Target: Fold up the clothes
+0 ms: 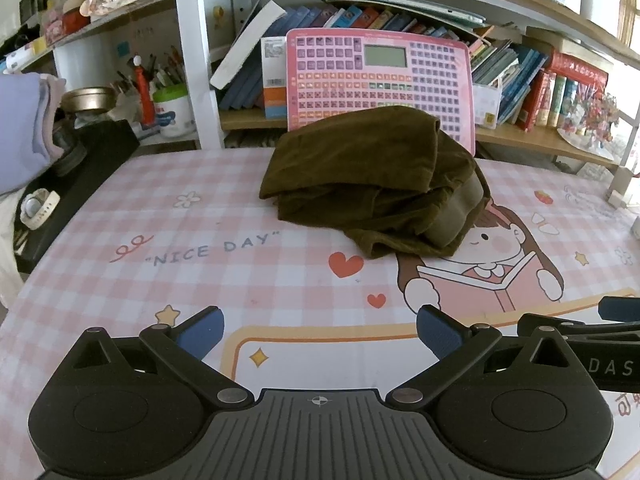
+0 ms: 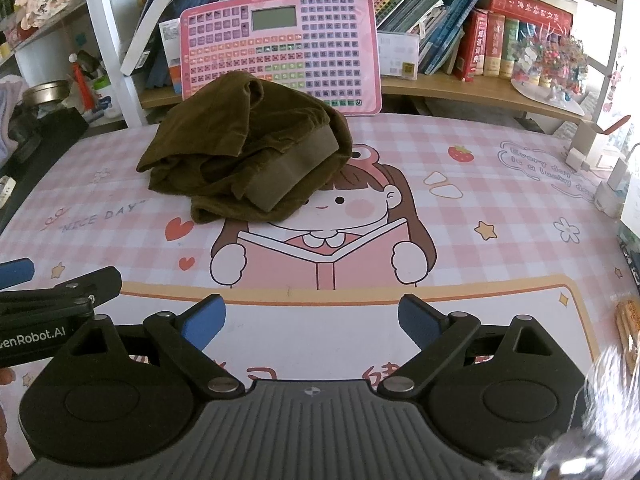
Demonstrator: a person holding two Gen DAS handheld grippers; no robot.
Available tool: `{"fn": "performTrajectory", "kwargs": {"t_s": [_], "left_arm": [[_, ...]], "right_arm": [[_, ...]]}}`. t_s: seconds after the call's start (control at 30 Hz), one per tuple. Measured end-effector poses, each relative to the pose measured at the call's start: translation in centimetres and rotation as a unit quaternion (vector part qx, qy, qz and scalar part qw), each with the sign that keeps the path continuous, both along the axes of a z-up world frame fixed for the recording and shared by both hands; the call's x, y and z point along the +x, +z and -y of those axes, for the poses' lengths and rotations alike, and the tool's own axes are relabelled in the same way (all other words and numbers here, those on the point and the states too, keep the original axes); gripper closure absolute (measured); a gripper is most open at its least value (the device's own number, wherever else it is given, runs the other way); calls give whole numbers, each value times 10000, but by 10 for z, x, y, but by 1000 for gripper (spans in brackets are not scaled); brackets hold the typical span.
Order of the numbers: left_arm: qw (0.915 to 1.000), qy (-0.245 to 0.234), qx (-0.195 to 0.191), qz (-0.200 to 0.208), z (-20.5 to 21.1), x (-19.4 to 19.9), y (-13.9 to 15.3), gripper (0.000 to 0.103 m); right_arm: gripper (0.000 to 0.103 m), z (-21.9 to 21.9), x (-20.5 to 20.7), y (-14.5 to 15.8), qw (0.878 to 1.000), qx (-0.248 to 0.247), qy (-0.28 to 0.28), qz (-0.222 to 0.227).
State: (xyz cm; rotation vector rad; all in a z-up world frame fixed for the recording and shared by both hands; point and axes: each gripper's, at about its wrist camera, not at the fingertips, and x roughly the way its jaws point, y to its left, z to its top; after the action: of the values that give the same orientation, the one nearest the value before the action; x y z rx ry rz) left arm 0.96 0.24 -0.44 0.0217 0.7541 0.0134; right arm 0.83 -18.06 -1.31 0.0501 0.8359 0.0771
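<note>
A dark olive-brown garment (image 1: 372, 180) lies bunched in a loose heap at the far middle of the table; its grey-green waistband (image 2: 288, 176) faces front right. In the right wrist view the same garment (image 2: 244, 148) sits left of centre. My left gripper (image 1: 320, 334) hovers over the near table edge, open, nothing between its blue pads. My right gripper (image 2: 312, 320) is also open and empty, equally far back from the cloth. The right gripper's black body shows at the left wrist view's right edge (image 1: 580, 340). The left gripper's body (image 2: 52, 300) shows at the right wrist view's left edge.
A pink checked mat (image 1: 200, 280) with a cartoon reading girl covers the table. A pink keypad board (image 1: 380, 80) leans against bookshelves behind the garment. A black box with a watch (image 1: 60, 192) stands at far left. Small white boxes (image 2: 592, 152) sit far right.
</note>
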Motion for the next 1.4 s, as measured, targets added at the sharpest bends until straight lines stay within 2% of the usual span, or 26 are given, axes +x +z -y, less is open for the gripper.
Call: {"fn": "performTrajectory", "kwargs": {"t_s": [0.63, 1.4], "left_arm": [[9998, 96, 81, -161, 1, 3, -6, 0], [9994, 350, -43, -23, 11, -13, -2, 0]], "right_arm": [[9, 0, 7, -4, 9999, 72, 111, -42], [9, 14, 2, -3, 9991, 216, 370, 14]]}}
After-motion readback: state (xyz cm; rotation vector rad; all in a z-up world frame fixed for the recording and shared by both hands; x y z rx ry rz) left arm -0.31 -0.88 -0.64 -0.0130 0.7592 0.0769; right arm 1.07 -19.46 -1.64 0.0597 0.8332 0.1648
